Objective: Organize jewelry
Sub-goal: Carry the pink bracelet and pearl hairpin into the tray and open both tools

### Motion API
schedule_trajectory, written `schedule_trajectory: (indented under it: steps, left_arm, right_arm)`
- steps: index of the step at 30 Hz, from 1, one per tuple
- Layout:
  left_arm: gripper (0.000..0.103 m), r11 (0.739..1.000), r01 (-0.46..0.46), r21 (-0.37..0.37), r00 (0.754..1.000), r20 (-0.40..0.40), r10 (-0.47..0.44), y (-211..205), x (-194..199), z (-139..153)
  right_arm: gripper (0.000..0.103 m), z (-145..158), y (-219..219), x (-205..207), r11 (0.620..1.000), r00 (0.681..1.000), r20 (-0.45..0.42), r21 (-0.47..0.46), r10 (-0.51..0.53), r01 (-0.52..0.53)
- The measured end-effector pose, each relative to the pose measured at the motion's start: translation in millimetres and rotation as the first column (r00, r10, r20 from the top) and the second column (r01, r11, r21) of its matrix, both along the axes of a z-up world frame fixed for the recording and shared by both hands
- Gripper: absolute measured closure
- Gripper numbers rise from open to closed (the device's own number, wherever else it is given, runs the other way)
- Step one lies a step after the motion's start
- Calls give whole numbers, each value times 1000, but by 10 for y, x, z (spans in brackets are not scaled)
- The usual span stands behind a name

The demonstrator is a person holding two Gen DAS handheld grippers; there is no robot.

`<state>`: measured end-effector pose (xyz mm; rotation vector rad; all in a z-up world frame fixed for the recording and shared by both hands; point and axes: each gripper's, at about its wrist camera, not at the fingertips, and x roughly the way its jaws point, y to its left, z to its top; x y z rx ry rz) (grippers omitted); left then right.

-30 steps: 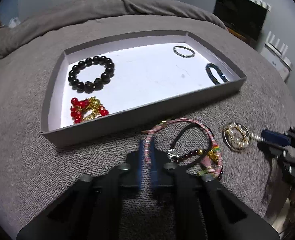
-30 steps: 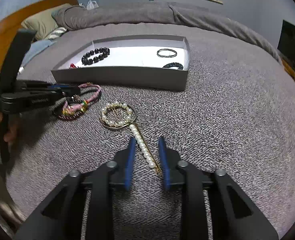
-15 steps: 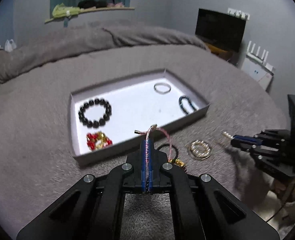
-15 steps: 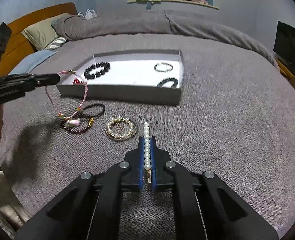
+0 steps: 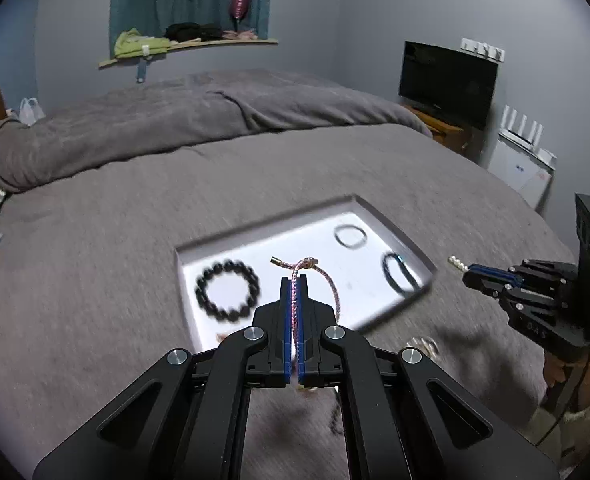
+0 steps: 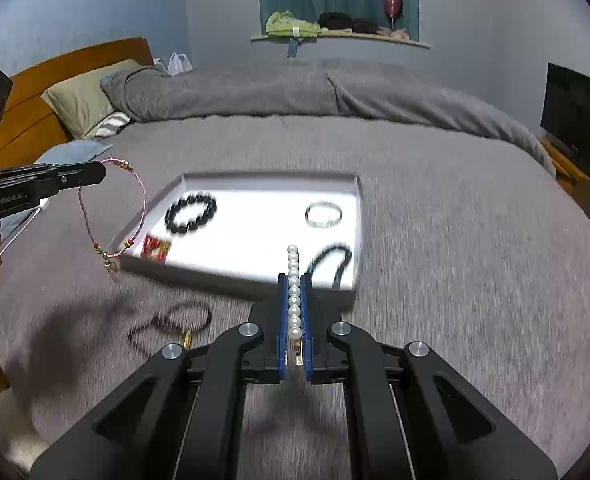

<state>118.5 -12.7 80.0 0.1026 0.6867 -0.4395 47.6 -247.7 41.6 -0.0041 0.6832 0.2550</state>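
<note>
My left gripper is shut on a pink braided cord bracelet, held in the air above the near edge of the grey tray. In the right wrist view the left gripper sits at the left and the pink bracelet dangles from it with small beads at the bottom. My right gripper is shut on a pearl pin, whose pearls stick out past the fingertips. The right gripper hovers to the right of the tray.
The tray holds a black bead bracelet, a silver bangle, a dark bracelet and a red-and-gold piece. A black cord bracelet and a gold pearl ring lie on the grey bedspread. A TV stands at the right.
The right jaws shut on the pearl pin. Both grippers rose off the bedspread, lifting the pink bracelet and the pearl pin; the tray now looks smaller and farther below.
</note>
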Motion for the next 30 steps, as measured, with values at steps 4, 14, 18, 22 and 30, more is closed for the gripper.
schedule_trajectory:
  steps: [4, 14, 18, 22, 30]
  left_arm:
    - [100, 1000, -17, -3, 1000, -10, 17, -2, 294, 20]
    - [100, 999, -31, -26, 994, -109, 28, -266, 1081, -322]
    - [100, 999, -37, -32, 985, -170, 31, -370, 1296, -532]
    - [100, 999, -51, -16, 978, -204, 47, -397, 1406, -693]
    - [100, 993, -109, 42, 966, -231, 116, -313, 1585, -927]
  right_arm:
    - [97, -24, 84, 312, 1000, 1000, -8, 18, -1, 2]
    - [97, -280, 302, 897, 999, 996, -84, 23, -29, 31]
    - [97, -391, 340, 1054, 998, 992, -118, 19, -49, 52]
    - [97, -524, 363, 1171, 997, 985, -158, 11, -69, 71]
    - [97, -700, 415, 1276, 997, 974, -211, -8, -82, 82]
